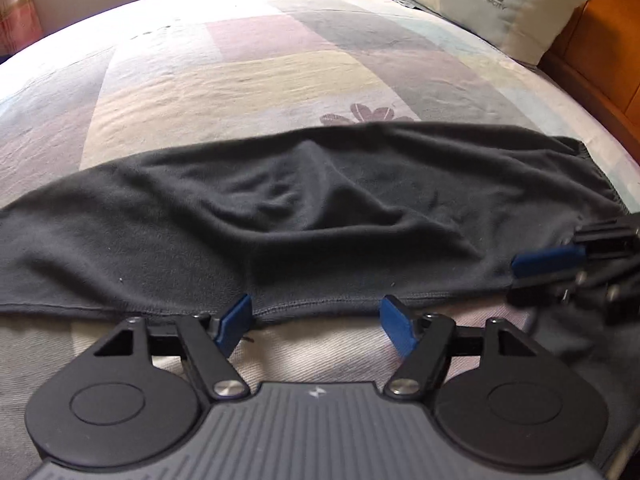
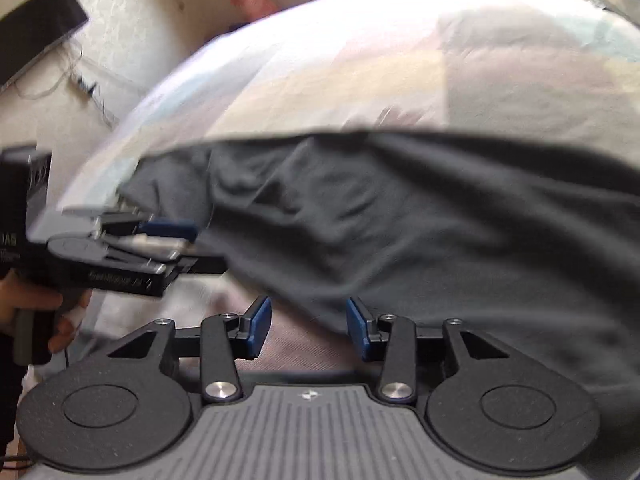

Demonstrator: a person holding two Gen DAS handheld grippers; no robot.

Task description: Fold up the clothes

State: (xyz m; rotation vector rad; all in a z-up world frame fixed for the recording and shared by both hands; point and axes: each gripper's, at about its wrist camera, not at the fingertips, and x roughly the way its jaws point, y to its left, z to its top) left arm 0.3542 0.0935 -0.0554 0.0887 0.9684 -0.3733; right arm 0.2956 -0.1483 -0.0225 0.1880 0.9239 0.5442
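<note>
Fleece, dark grey and soft, is what I am dealing with: the garment (image 1: pixel 304 216) lies stretched sideways across the near part of the bed (image 1: pixel 248 68), its stitched hem running along the near edge, with a pillow (image 1: pixel 484 4) well apart at the far right corner by the headboard.

My left gripper (image 1: pixel 316 322) sits just at that hem with its jaws spread and nothing between them. My right gripper (image 2: pixel 308 326) hovers over the near edge of the cloth further right, jaws likewise released, though its view is smeared with motion blur. In that view I can make out the left gripper's body and the hand (image 2: pixel 44 312) holding it.

I judge the fabric to be light, limp and a bit grippy, so it will drape and sag rather than hold a crease, and it already shows soft ridges through the middle. I would pinch the hem itself, where the stitching gives a firmer double layer, with both grippers well apart along it, so the fold carries over evenly without bunching.
</note>
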